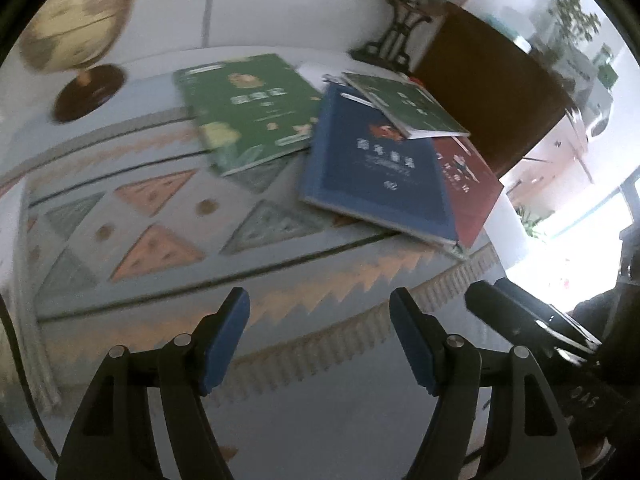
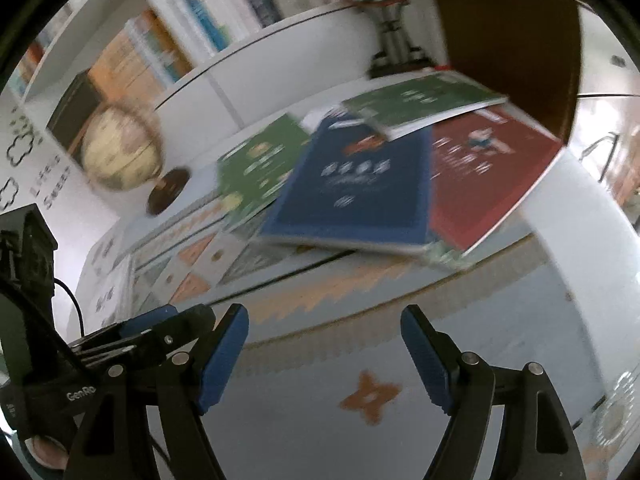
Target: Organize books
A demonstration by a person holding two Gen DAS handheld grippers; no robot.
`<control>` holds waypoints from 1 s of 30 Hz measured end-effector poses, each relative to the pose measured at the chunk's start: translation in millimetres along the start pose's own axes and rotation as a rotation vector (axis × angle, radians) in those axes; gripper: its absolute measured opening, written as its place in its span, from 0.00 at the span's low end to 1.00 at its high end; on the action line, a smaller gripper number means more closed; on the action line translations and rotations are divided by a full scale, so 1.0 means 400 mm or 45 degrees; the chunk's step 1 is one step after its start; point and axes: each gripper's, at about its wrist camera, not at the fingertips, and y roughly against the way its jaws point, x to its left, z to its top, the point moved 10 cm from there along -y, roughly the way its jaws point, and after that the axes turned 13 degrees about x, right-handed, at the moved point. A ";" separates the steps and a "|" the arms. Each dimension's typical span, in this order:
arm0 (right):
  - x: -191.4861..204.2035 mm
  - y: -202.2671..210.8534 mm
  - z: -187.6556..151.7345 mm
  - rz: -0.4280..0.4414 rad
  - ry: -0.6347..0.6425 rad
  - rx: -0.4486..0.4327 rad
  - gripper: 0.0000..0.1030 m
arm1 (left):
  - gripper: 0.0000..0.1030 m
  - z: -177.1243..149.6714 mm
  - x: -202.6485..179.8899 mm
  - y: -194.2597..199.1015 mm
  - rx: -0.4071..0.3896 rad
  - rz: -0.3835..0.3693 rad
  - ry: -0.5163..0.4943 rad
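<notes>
Several books lie loosely on a patterned cloth. A large green book (image 1: 248, 108) lies flat at the left. A blue book (image 1: 376, 172) overlaps a red book (image 1: 468, 184), and a small dark green book (image 1: 404, 104) lies on top of both. The right wrist view shows the same green (image 2: 260, 164), blue (image 2: 356, 188), red (image 2: 484, 176) and small green (image 2: 420, 102) books. My left gripper (image 1: 320, 312) is open and empty, short of the books. My right gripper (image 2: 324, 332) is open and empty, also short of them. Both views are blurred.
A globe (image 1: 76, 16) on a dark base stands at the back left. A dark stand with red flowers (image 1: 404, 28) and a brown box (image 1: 492, 88) stand behind the books. The patterned cloth (image 1: 160, 216) covers the table. A bookshelf (image 2: 160, 36) fills the back wall.
</notes>
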 end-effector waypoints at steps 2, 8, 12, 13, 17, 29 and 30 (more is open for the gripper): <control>-0.034 0.006 0.030 0.013 -0.034 -0.025 0.74 | 0.69 0.027 -0.022 -0.020 0.013 0.001 -0.023; -0.098 -0.023 0.100 0.049 -0.101 -0.039 0.74 | 0.69 0.109 -0.057 -0.086 0.053 0.050 -0.069; -0.123 -0.049 0.124 0.057 -0.121 -0.026 0.74 | 0.69 0.150 -0.060 -0.123 0.079 0.098 -0.087; -0.126 -0.054 0.127 0.059 -0.123 -0.023 0.74 | 0.69 0.156 -0.060 -0.129 0.085 0.103 -0.087; -0.134 -0.071 0.145 0.077 -0.131 -0.013 0.74 | 0.69 0.178 -0.055 -0.156 0.109 0.103 -0.071; -0.123 -0.134 0.137 0.208 -0.172 0.073 0.74 | 0.69 0.189 -0.038 -0.163 0.107 0.093 -0.078; -0.120 -0.135 0.136 0.214 -0.166 0.076 0.74 | 0.69 0.191 -0.028 -0.159 0.098 0.093 -0.060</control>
